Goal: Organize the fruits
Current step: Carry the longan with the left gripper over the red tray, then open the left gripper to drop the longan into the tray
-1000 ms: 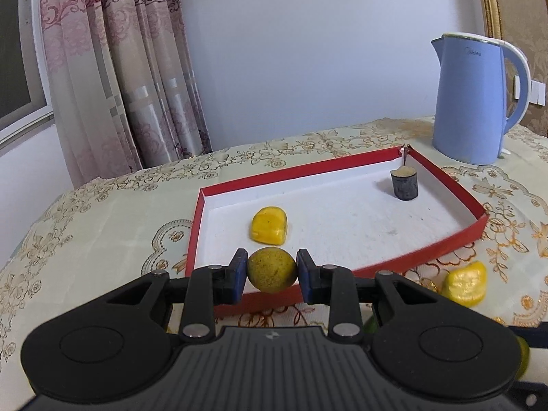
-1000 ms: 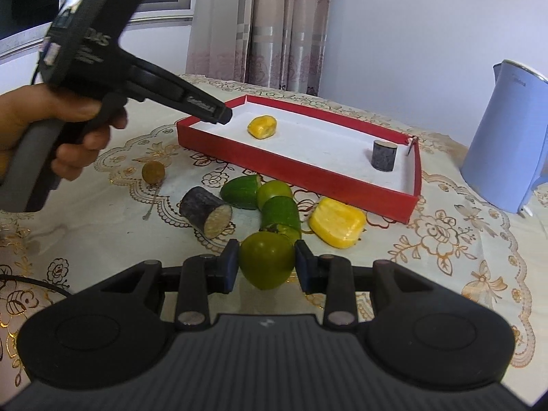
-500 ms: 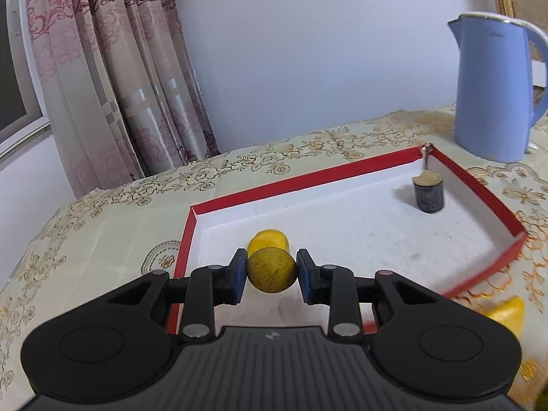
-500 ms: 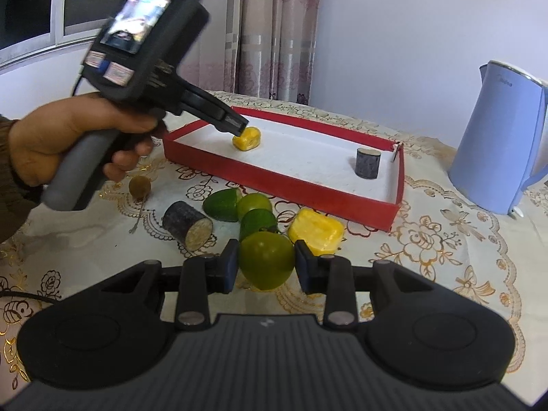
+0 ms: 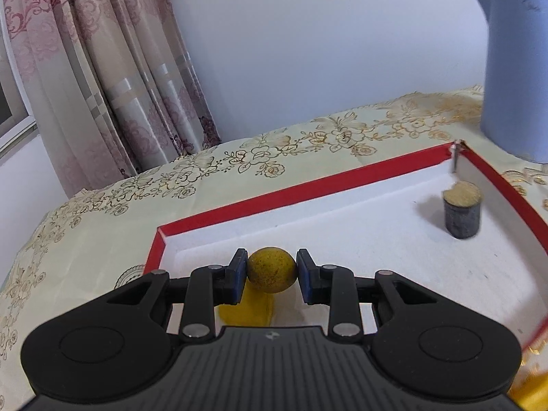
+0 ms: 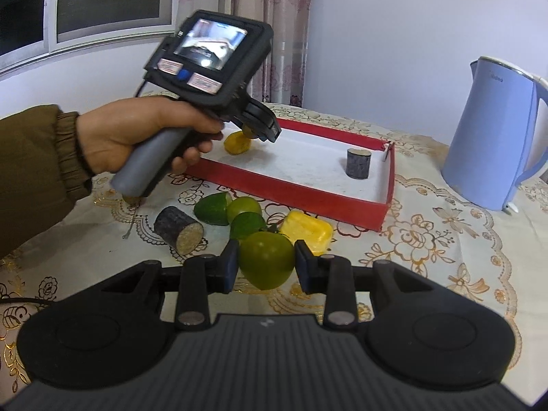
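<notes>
Left tongs (image 5: 272, 275) are pinched on a small yellow-brown round fruit (image 5: 272, 270), carried over the near-left corner of the red tray (image 5: 308, 188). It is held clear of the tray floor, directly above the yellow fruit piece (image 5: 246, 311) already lying there; a drop beside that piece looks intended.

Right tongs (image 6: 263, 267) are pinched on a green round fruit (image 6: 266, 260), parked low over the worktop (image 6: 428, 239) near the unsorted pile, presumably waiting its turn.

Tray contents: the yellow piece at the near-left, and a dark cylinder piece (image 5: 461, 210) standing upright at the far-right corner. The rest of the floor is bare white.

Still outside, on the worktop: green pieces (image 6: 226, 210), a yellow block (image 6: 306, 234), a dark cylinder on its side (image 6: 179, 229). A blue kettle (image 6: 493, 137) stands to the right of the tray.
</notes>
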{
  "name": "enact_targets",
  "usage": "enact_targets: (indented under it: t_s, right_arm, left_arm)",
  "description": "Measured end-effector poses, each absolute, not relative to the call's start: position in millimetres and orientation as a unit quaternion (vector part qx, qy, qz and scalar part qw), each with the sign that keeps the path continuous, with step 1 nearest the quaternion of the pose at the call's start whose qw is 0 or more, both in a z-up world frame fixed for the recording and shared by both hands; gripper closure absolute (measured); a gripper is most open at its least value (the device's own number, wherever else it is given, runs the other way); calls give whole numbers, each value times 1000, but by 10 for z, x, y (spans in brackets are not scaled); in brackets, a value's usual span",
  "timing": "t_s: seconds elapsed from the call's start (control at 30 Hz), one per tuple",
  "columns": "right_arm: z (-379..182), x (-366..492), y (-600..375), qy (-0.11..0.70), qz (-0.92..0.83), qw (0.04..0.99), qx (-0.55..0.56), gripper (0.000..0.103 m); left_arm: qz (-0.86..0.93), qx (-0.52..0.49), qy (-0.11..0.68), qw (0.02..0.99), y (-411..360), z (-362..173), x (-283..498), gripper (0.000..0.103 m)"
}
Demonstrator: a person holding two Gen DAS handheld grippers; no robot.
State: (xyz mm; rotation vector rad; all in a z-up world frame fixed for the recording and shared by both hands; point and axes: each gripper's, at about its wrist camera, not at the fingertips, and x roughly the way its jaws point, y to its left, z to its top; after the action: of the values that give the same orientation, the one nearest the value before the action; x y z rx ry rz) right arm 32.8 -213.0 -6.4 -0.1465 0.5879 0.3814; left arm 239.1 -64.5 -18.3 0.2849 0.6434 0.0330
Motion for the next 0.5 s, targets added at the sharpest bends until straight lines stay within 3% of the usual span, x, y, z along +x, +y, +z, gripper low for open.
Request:
enact_targets:
  t_s: [0.4, 0.47, 0.5]
  right_arm:
    - [12, 343, -2198, 281, 171, 943, -59, 71]
    - [31, 350, -2204, 280, 169, 943, -57, 71]
    - [39, 357, -2211, 280, 168, 944, -55, 71]
  left_arm:
    - [25, 142, 326, 934, -786, -281, 2658, 73]
    - [26, 141, 326, 935, -788, -273, 2650, 64]
    - [29, 140, 325, 935, -783, -268, 2646, 45]
